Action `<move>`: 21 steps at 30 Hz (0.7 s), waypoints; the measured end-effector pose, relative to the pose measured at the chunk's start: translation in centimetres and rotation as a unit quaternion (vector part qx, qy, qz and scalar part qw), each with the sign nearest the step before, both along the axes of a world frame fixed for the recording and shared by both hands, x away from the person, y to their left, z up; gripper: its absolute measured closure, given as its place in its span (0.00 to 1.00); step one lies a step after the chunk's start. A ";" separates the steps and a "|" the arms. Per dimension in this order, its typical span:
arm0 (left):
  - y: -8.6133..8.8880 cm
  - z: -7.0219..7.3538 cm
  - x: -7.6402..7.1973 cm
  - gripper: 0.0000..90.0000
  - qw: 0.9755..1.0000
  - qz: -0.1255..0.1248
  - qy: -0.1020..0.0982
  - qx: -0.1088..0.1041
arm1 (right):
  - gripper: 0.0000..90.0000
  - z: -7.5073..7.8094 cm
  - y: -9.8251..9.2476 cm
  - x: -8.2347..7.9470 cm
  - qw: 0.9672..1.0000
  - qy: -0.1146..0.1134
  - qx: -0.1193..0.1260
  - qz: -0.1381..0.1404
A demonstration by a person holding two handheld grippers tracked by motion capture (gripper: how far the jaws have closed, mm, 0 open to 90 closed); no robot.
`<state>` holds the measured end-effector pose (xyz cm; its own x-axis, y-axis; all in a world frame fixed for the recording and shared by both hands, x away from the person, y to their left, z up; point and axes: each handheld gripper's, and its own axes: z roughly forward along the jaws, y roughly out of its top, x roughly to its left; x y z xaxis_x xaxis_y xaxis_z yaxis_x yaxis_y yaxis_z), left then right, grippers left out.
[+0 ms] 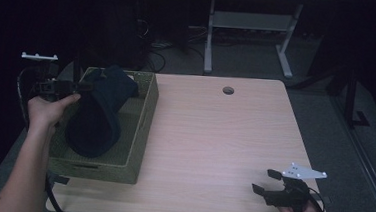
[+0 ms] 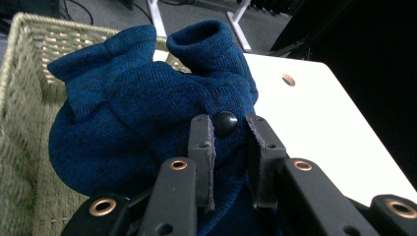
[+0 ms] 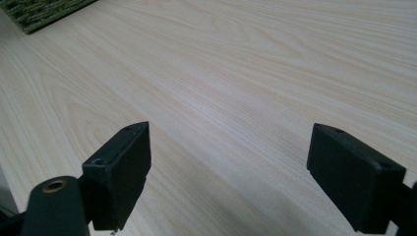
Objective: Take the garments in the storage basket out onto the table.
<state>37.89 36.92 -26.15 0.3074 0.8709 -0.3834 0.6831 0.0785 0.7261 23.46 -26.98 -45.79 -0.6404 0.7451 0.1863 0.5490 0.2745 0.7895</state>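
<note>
My left claw [image 2: 230,147] is clamped on a fold of the dark blue knit garment [image 2: 142,113], pads pinching the cloth just below its black button [image 2: 224,123]. In the high view the left claw [image 1: 79,86] sits at the near-left corner of the woven basket [image 1: 141,133], and the garment [image 1: 97,114] hangs from it, draped down inside the basket with its bulk toward me. Basket wall [image 2: 19,98] close on my left, its far rim right behind the garment's top folds; tight room on that side. To my right, past the basket's edge, bare table [image 2: 319,113] runs open out to the cable hole [image 2: 288,79] and the table's far edge.

My right claw [image 3: 228,172] has its jaws wide apart, nothing between them, hovering just over the wood. In the high view it [image 1: 265,184] is near the table's front right corner, table edge just behind and to the right of it. Ahead and left of it, broad open tabletop [image 1: 214,133]; basket corner [image 3: 39,12] well apart, far ahead-left.
</note>
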 end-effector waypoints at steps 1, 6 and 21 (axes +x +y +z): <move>0.0 0.2 -0.1 0.83 1.000 0.001 -0.002 0.001 | 0.18 0.0 0.0 0.0 1.000 0.000 0.000 0.000; 0.3 1.4 -0.5 0.83 1.000 0.001 -0.013 -0.003 | 0.18 0.1 -0.1 0.0 1.000 -0.001 0.002 -0.001; -0.4 4.2 -1.4 0.83 0.999 -0.020 -0.044 -0.003 | 0.18 0.1 0.0 0.0 1.000 -0.002 0.001 0.000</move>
